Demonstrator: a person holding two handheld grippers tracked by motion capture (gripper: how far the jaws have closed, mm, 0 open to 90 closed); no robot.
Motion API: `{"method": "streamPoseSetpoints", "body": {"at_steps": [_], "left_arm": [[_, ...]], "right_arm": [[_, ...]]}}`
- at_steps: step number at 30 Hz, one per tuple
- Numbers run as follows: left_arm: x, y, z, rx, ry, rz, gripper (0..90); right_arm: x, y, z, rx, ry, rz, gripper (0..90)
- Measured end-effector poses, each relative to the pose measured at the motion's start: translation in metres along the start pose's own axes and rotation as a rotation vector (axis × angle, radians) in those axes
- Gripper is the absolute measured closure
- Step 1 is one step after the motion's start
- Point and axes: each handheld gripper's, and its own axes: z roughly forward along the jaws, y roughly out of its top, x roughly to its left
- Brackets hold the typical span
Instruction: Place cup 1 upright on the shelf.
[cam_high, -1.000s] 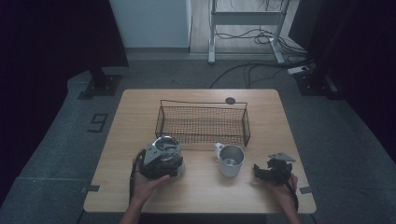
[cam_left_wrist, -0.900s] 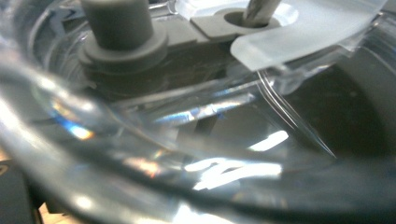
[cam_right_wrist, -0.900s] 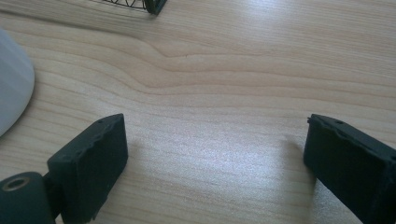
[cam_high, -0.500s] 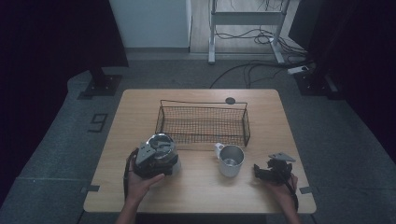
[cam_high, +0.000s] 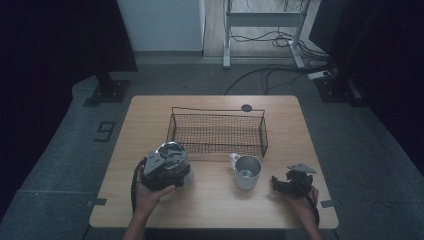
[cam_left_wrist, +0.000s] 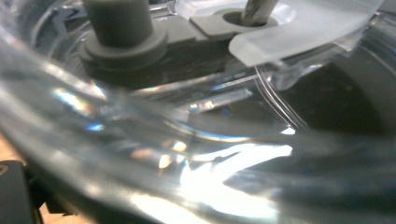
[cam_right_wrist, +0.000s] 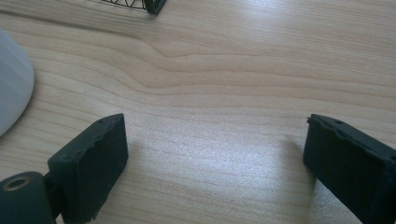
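Observation:
A round clear glass container (cam_high: 172, 154) is at the table's front left, with my left gripper (cam_high: 165, 165) shut on it and a hand behind. In the left gripper view the glass container (cam_left_wrist: 196, 154) sits right against the camera, with a grey moulded part (cam_left_wrist: 126, 32) and a translucent plastic piece (cam_left_wrist: 299, 28) seen through it. A metal cup (cam_high: 247, 172) with a white handle stands at front centre. Right of it my right gripper (cam_high: 279, 184) rests open near the table top. In its own view the right gripper (cam_right_wrist: 215, 140) has bare wood between its black fingers.
A black wire basket (cam_high: 218, 112) stands across the middle of the wooden table (cam_high: 215, 207), just behind the glass container and the cup. Its corner (cam_right_wrist: 152, 5) and the cup's pale edge (cam_right_wrist: 11, 88) show in the right gripper view. A dark round grommet (cam_high: 246, 107) lies behind the basket.
My left gripper has shifted slightly left with the glass container in it. The right gripper and the cup have stayed where they were.

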Motion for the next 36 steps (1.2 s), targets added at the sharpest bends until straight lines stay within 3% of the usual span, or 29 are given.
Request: {"method": "streamPoseSetpoints", "body": {"at_steps": [22, 36], "left_arm": [[0.013, 0.028, -0.003, -0.017, 0.021, -0.04, 3.9], [0.016, 0.047, -0.006, -0.026, 0.032, -0.033, 4.0]], "right_arm": [[-0.001, 0.0, 0.0, -0.001, -0.008, 0.01, 7.8], [0.0, 0.0, 0.0, -0.002, -0.011, 0.013, 8.4]]}}
